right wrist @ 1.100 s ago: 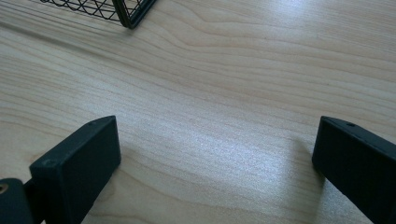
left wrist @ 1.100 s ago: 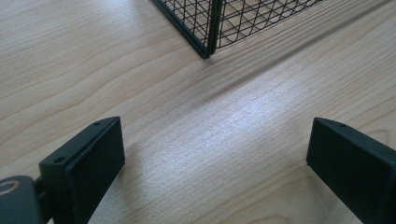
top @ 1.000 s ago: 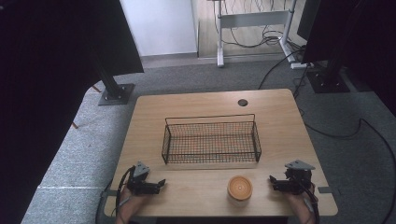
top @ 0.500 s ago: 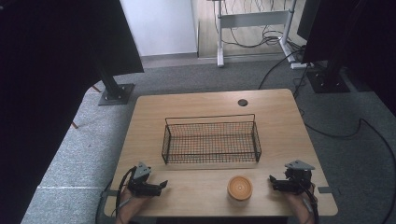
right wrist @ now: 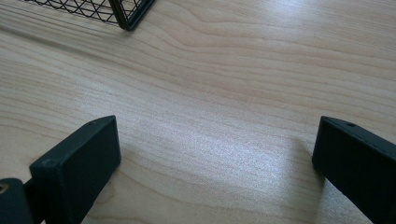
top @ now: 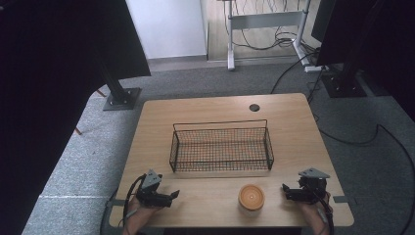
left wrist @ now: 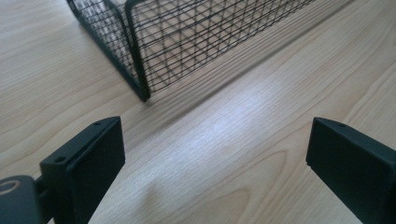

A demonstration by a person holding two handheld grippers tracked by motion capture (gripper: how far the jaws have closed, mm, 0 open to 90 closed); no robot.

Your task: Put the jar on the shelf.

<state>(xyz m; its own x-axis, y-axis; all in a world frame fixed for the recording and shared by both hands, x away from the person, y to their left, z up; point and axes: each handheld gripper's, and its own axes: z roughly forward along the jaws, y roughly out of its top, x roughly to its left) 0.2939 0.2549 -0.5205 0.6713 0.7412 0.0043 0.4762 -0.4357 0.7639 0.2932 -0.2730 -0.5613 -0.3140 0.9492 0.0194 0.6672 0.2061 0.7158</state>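
High view, counter: my wooden counter (top: 215, 110) carries a black wire basket (top: 221, 146) at its middle, standing upright.
High view, pot: a small round orange-lidded pot (top: 251, 198) stands near the front edge, just in front of the basket's right half and apart from it.
High view, left tongs: my left tongs (top: 171, 196) rest at the front left corner, pointing toward the pot, well apart from it.
High view, right tongs: my right tongs (top: 285, 189) rest at the front right, near the pot but not touching it.
Left gripper view: my tongs (left wrist: 215, 154) are spread wide with bare wood between them; a corner of the basket (left wrist: 140, 70) stands ahead.
Right gripper view: my tongs (right wrist: 215, 149) are released wide over bare wood; a basket corner (right wrist: 128, 14) sits at the top left.
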